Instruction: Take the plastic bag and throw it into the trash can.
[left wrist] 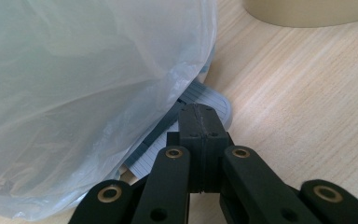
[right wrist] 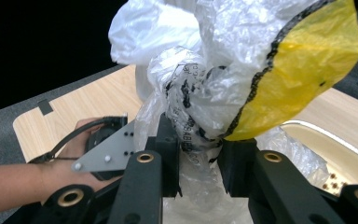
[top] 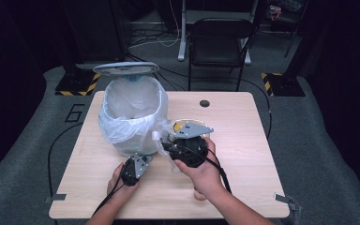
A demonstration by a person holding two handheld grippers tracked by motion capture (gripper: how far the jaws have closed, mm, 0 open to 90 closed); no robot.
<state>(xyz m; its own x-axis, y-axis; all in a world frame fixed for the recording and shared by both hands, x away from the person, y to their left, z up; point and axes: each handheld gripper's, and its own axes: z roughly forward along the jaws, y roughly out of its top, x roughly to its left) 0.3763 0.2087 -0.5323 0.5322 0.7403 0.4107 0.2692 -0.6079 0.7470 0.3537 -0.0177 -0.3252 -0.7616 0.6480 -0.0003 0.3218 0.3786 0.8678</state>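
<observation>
1. The step in hand looks like throwing waste into the bin: the right gripper [right wrist: 198, 154] has its two jaws closed narrow around a crumpled plastic wrapper [right wrist: 233, 79], white with black print and a yellow part.

2. In the high view, the right gripper [top: 178, 140] holds this wrapper just beside the right side of the pedal bin [top: 133, 117], a little lower than the rim. The wrapper is in the air, not on the table [top: 243, 154].

3. The bin stands on the far left part of the table. Its lid [top: 125, 68] is raised, and a thin white bag liner [top: 122, 129] hangs over the rim and down the outside.

4. The left gripper [top: 143, 159] is low at the near foot of the bin. In the left gripper view its jaws are shut together with nothing between them, and the tips [left wrist: 200, 122] press on the grey ribbed pedal [left wrist: 214, 105], which comes out from under the liner [left wrist: 74, 93]. I judge that this pressing keeps the lid up.

5. A shallow tan bowl [top: 183, 125] stands on the table just behind the right gripper; in the right gripper view its rim [right wrist: 335, 140] is seen at the right.

6. The next move, I think, calls for lifting the wrapper higher than the rim, carrying it left over the opening, and only then opening the jaws. The left gripper should hold the pedal down until then.

7. One risk is that the wrapper catches on the loose liner at the rim.
</observation>
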